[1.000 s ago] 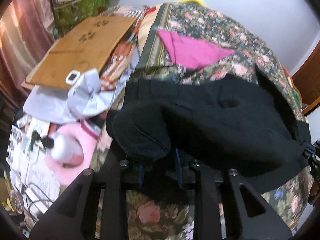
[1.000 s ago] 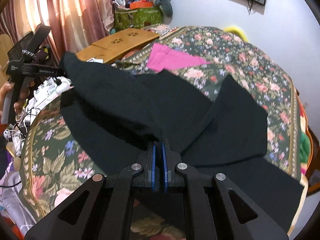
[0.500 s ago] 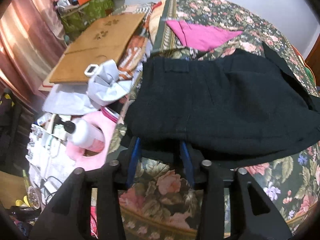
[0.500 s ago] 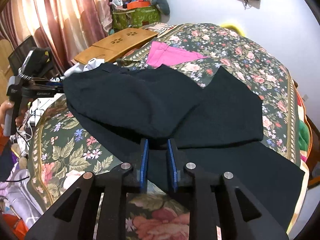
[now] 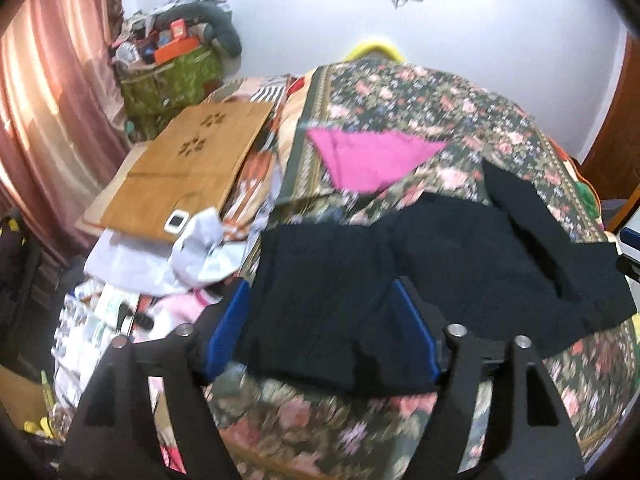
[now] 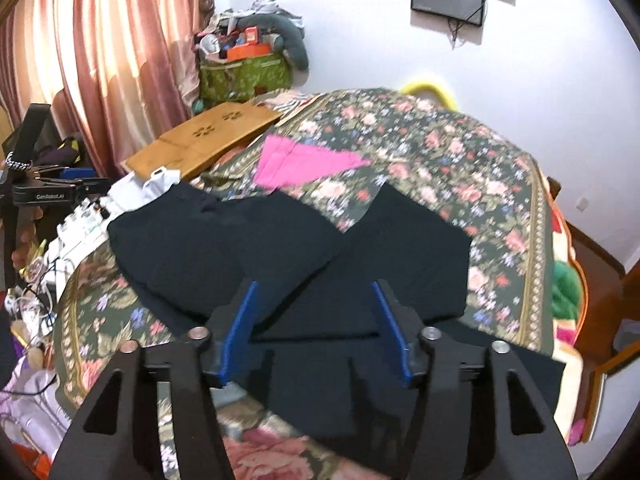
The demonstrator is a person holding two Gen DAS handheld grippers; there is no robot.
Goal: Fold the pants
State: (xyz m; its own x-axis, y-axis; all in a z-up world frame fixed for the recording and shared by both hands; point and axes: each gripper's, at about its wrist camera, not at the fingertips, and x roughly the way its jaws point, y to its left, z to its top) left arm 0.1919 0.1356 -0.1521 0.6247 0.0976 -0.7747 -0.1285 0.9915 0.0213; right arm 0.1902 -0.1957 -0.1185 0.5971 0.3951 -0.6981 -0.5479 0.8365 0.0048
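Note:
The black pants (image 5: 400, 272) lie on the floral bedspread (image 5: 420, 112), folded over so one half rests on the other. In the right wrist view the pants (image 6: 320, 256) spread from the bed's left edge towards the right. My left gripper (image 5: 320, 292) is open just above the near edge of the pants, holding nothing. My right gripper (image 6: 314, 288) is open above the pants' near part, empty. The left gripper also shows at the far left of the right wrist view (image 6: 52, 184).
A folded pink cloth (image 5: 368, 156) lies farther up the bed. A wooden board (image 5: 192, 160) and white cloth (image 5: 200, 244) sit left of the bed, above floor clutter. A green bag (image 6: 244, 74) stands by the curtain. A green object (image 6: 566, 288) lies at the bed's right edge.
Both grippers were shut on the pants' edge and lifting it. They laid it down over the other half, opened wide and drew back from the cloth.

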